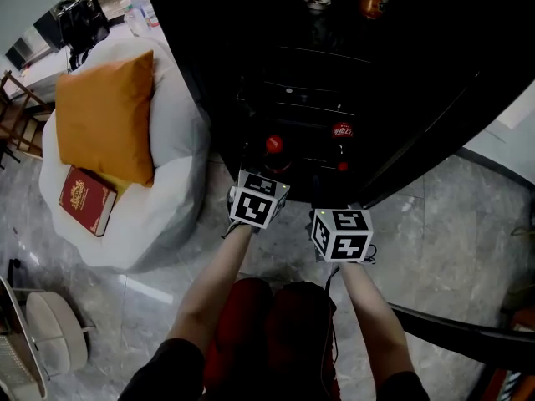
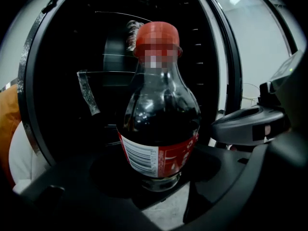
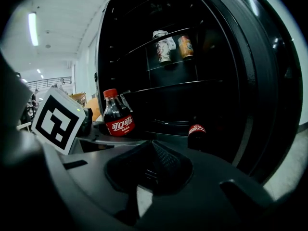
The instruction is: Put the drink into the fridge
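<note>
With my left gripper point(image 2: 159, 179) grasping the cola bottle point(image 2: 161, 124) and my right gripper point(image 3: 153, 165) clenched empty, I should hold it upright entering the fridge point(image 1: 318, 98).

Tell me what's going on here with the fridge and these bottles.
A person is loading an open fridge. The left claw grips a cola bottle upright in front of the opening, not yet set on a shelf. The right claw is shut and empty beside it. Another cola bottle already stands low inside, and two cans sit on a higher shelf.
</note>
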`<move>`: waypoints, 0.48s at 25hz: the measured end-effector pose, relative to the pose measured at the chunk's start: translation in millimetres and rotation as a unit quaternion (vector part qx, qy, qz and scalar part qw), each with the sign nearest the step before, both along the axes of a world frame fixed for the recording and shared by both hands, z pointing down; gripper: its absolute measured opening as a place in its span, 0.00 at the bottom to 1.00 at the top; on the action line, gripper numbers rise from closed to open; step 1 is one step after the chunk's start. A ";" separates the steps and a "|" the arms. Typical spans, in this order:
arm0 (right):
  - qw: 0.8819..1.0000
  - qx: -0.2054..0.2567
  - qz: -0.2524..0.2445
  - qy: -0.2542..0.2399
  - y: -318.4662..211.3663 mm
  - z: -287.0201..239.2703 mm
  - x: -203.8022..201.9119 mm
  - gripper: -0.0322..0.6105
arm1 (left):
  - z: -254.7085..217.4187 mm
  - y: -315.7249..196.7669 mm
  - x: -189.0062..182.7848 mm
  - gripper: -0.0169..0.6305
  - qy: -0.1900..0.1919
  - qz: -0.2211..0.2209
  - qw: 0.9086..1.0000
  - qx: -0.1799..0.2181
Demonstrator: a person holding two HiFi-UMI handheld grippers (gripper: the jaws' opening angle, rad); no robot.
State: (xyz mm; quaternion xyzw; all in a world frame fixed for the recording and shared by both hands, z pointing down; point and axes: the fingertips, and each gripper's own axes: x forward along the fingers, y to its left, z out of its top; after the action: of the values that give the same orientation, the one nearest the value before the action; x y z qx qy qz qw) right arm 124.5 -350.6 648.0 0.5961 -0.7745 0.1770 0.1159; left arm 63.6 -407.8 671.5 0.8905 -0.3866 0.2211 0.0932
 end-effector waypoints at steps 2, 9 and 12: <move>1.000 -0.002 -0.001 -0.001 -5.5 3.7 -1.0 0.08 | 2.3 -5.6 1.4 0.51 0.002 -0.002 1.000 -0.001; 1.000 -0.012 0.003 -0.006 -19.1 16.1 -4.0 0.08 | 11.3 -23.6 5.9 0.51 0.003 -0.006 1.000 -0.014; 1.000 -0.016 0.001 -0.002 -24.2 20.6 -6.8 0.08 | 13.7 -32.0 8.0 0.51 0.001 -0.004 1.000 -0.016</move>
State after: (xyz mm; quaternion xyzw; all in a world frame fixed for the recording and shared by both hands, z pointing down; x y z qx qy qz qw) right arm 117.7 -374.8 668.7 0.5947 -0.7713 0.1906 0.1231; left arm 71.6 -439.8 685.1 0.8873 -0.3867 0.2263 0.1092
